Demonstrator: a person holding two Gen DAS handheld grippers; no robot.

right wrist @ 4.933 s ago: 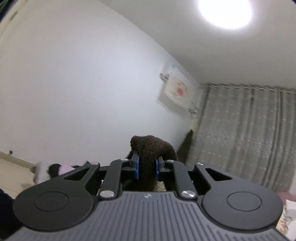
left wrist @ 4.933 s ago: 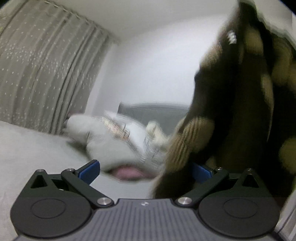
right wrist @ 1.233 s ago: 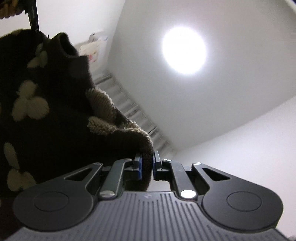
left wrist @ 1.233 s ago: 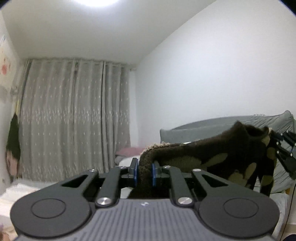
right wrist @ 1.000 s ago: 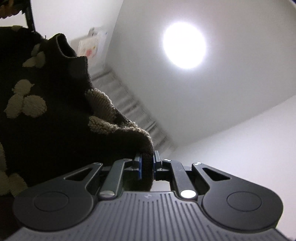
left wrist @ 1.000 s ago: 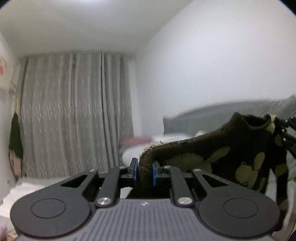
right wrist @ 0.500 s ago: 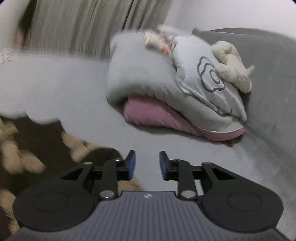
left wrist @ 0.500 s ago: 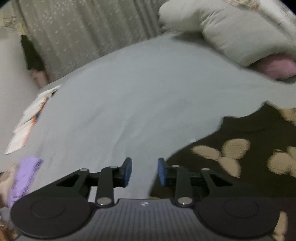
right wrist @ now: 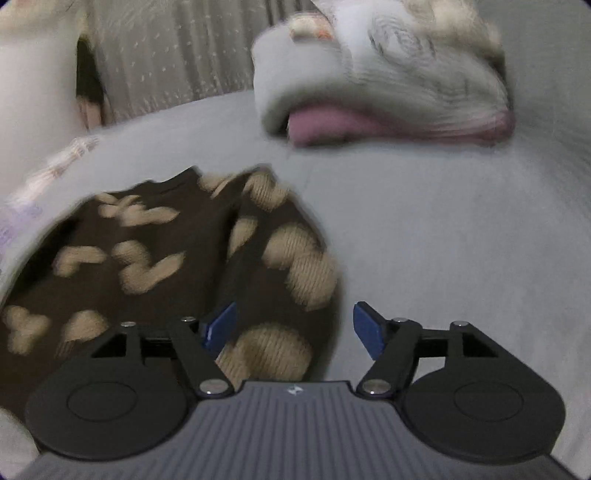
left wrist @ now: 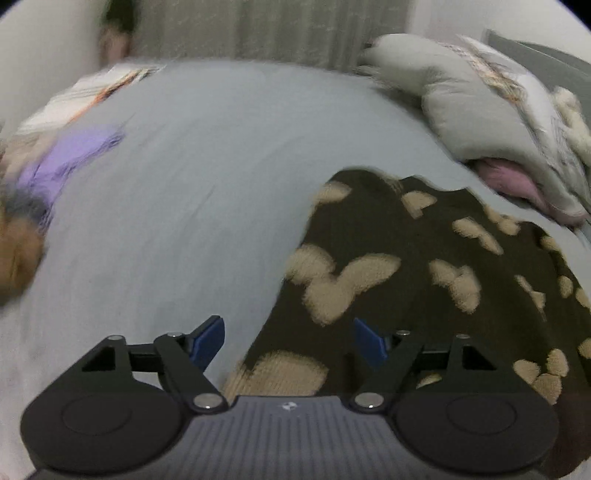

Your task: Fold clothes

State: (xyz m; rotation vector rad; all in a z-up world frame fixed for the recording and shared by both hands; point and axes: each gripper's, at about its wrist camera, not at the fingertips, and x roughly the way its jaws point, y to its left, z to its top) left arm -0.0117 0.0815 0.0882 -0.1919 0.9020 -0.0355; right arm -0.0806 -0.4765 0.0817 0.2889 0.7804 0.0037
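A: Where's the sweater?

B: The dark brown sweater (left wrist: pixel 424 258) with tan flower shapes lies spread on the grey bed (left wrist: pixel 192 192). In the left wrist view it fills the lower right and runs under the tool; in the right wrist view it fills the lower left (right wrist: pixel 155 258).

A: And the left gripper (left wrist: pixel 288 338)?

B: Its blue-tipped fingers (left wrist: pixel 208 338) stand wide and the jaws are opening. The sweater's edge lies below the gap, but neither pad presses on the cloth.

A: The right gripper (right wrist: pixel 295 328)?

B: Same story: wide apart, jaws opening. The left pad sits over the knit, the right pad over bare sheet, and nothing is pinched between them.

A: What else is on the bed?

B: A heap of grey bedding (left wrist: pixel 480 103) at the far right in the left wrist view, with a pink pillow (left wrist: pixel 509 181) poking out from under it. The right wrist view shows the same heap (right wrist: pixel 369 66) at the top, badly blurred, pink (right wrist: pixel 332 127) showing beneath.

A: Anything on the other side?

B: A purple cloth (left wrist: pixel 70 158) at the left edge, smeared by motion, and something papery with orange marks (left wrist: pixel 99 85) beyond it; I can't tell what it is. A pale patterned curtain (left wrist: pixel 277 29) hangs behind the bed
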